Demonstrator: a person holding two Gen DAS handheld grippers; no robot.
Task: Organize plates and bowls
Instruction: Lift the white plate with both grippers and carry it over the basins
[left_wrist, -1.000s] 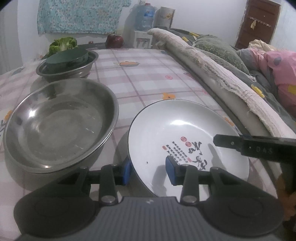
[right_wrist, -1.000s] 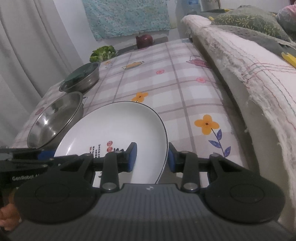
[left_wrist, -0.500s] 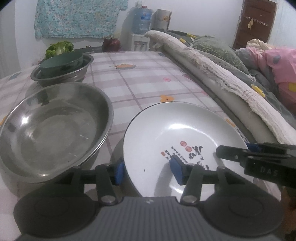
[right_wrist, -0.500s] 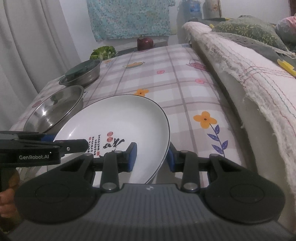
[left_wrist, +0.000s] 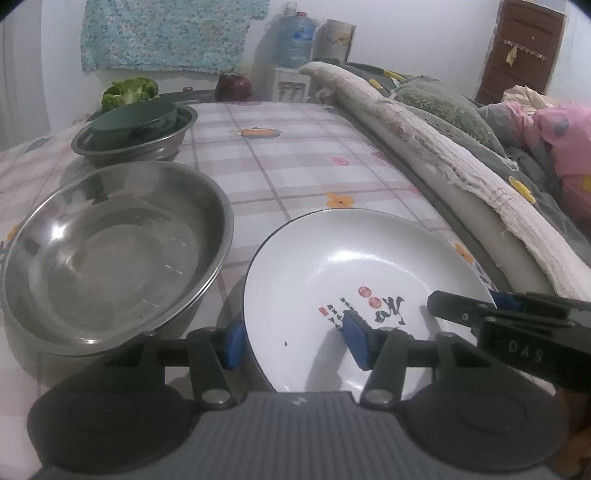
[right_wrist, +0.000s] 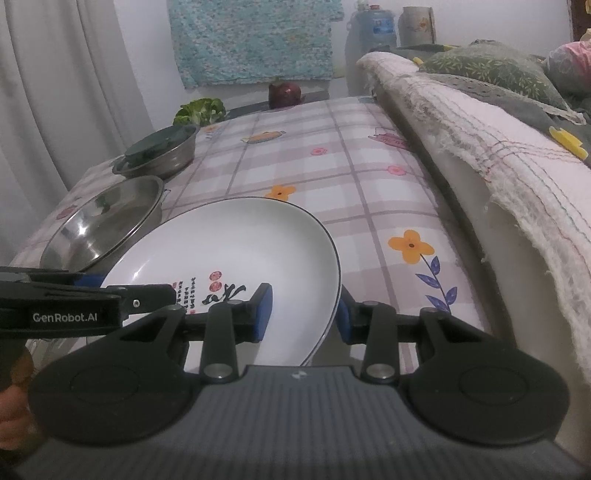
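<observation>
**Two grippers at one white plate**

Nearest: left gripper (left_wrist: 295, 343) angled down, jaws astride the near-left rim of the white plate (left_wrist: 354, 266), just widened, pads clear of it. Right gripper (right_wrist: 304, 314) angled down on the plate's right rim; jaws narrow, pads at the rim, contact unclear. One plate, on the checked tablecloth (left_wrist: 295, 155). Beyond, left: two steel bowls, the large steel bowl (left_wrist: 110, 251) empty, the far steel bowl (left_wrist: 136, 138) holding one dark green dish (left_wrist: 136, 118). Farthest: broccoli (left_wrist: 129, 90).
</observation>
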